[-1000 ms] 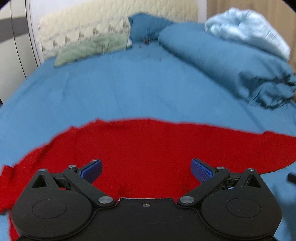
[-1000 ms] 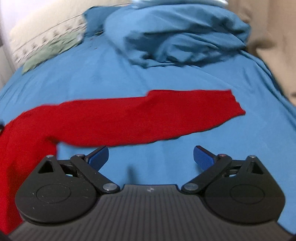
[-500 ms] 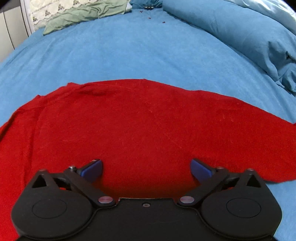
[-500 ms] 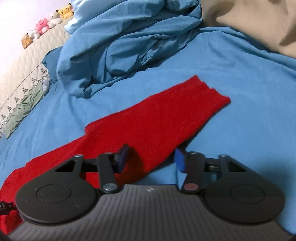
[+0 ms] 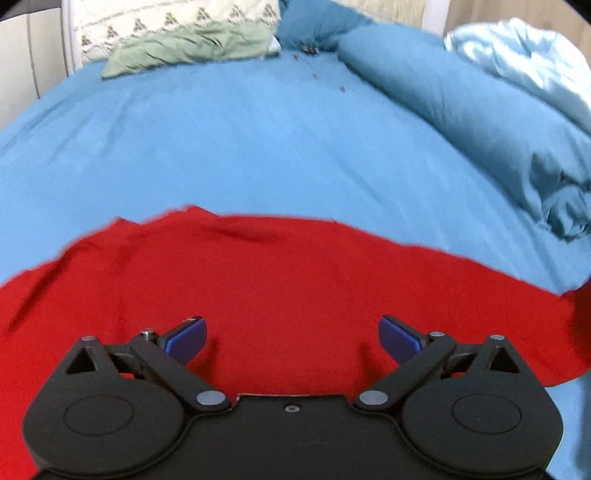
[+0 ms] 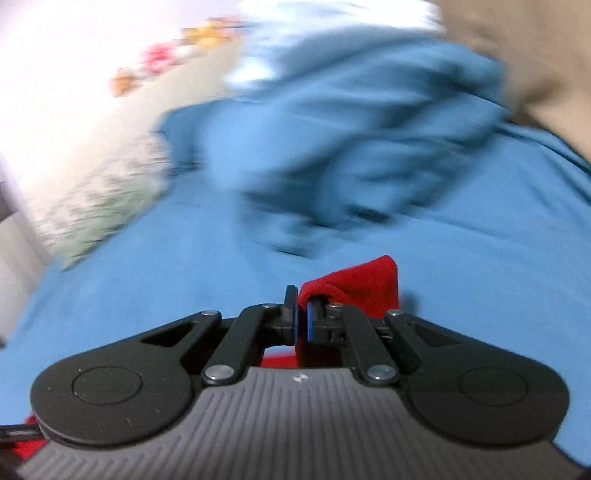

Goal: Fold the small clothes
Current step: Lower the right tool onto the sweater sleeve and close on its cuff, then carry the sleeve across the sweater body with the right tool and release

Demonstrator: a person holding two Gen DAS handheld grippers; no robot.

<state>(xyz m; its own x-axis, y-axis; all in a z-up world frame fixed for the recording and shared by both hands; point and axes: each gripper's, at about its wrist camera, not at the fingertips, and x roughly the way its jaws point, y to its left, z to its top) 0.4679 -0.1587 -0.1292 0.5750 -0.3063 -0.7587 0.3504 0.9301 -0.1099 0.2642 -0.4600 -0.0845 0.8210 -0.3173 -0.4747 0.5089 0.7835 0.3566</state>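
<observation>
A red garment (image 5: 280, 288) lies spread across the blue bed sheet (image 5: 236, 147), filling the lower half of the left wrist view. My left gripper (image 5: 291, 336) hovers over its middle, open, with nothing between its blue pads. In the right wrist view my right gripper (image 6: 302, 314) is shut on the red garment's sleeve end (image 6: 354, 288), which bunches up just beyond the jaws and is lifted off the sheet (image 6: 184, 277). More red cloth shows under the gripper body. The right view is motion-blurred.
A rumpled blue duvet (image 5: 480, 122) lies along the right side of the bed, with a pale blue blanket (image 5: 524, 59) behind it. A green pillow (image 5: 192, 48) and a patterned headboard cushion (image 5: 166, 18) sit at the head. Small toys (image 6: 159, 59) line the headboard.
My right gripper closed on the sleeve end and lifted it, swinging left. The left gripper stayed open and shifted back over the garment, so more of the bed shows again.
</observation>
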